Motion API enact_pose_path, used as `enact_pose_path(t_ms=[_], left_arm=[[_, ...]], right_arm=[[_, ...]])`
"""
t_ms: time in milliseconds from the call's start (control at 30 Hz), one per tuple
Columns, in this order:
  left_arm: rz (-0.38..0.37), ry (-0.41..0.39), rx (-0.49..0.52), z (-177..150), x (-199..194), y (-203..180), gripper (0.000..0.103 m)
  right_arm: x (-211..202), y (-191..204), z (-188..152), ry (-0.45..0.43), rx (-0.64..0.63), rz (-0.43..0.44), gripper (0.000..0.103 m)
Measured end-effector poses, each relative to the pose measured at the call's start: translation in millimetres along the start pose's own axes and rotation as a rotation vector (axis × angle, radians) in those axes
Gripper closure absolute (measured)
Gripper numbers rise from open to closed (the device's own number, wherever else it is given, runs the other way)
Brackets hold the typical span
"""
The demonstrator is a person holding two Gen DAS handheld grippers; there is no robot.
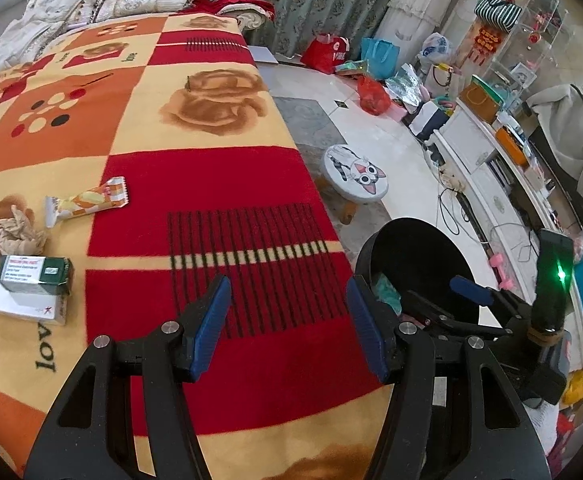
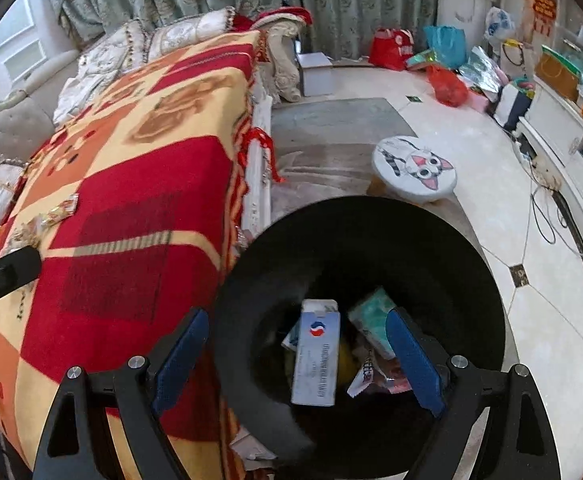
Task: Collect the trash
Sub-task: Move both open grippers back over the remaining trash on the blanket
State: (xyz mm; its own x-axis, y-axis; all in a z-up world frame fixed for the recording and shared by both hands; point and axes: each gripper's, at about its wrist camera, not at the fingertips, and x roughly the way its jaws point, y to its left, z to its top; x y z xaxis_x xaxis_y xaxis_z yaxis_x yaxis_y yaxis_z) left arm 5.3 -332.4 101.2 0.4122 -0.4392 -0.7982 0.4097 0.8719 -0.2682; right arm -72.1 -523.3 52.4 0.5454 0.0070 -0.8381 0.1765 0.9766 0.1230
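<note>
Both jaws spread and empty, the left hand-held gripper hovers over the blanket, the right hand-held gripper over the black bin.

Left gripper and right gripper: each has black linkage arms with triangular cut-outs, silver round pivot screws, and flat ribbed blue pads on the jaws. A black module with a lit green lamp is mounted on the right gripper.
</note>
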Motion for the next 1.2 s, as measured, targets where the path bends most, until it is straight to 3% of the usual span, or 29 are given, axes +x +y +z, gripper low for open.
enact_pose_path(t_ms=[400, 800, 1200], left_arm=[[0.086, -0.054, -0.011, -14, -33, 30, 0.044], [0.186, -0.103, -0.046, -31, -68, 79, 0.044], [0.245, -0.113, -0.118, -45, -94, 140, 0.044]], right_arm=[[-32, 56, 0, -0.117, -0.08, 0.065, 0.014], [-31, 110, 4, -0.112, -0.128, 0.139, 0.014], [-19, 174, 4, -0.081, -0.222, 0.27, 0.014]])
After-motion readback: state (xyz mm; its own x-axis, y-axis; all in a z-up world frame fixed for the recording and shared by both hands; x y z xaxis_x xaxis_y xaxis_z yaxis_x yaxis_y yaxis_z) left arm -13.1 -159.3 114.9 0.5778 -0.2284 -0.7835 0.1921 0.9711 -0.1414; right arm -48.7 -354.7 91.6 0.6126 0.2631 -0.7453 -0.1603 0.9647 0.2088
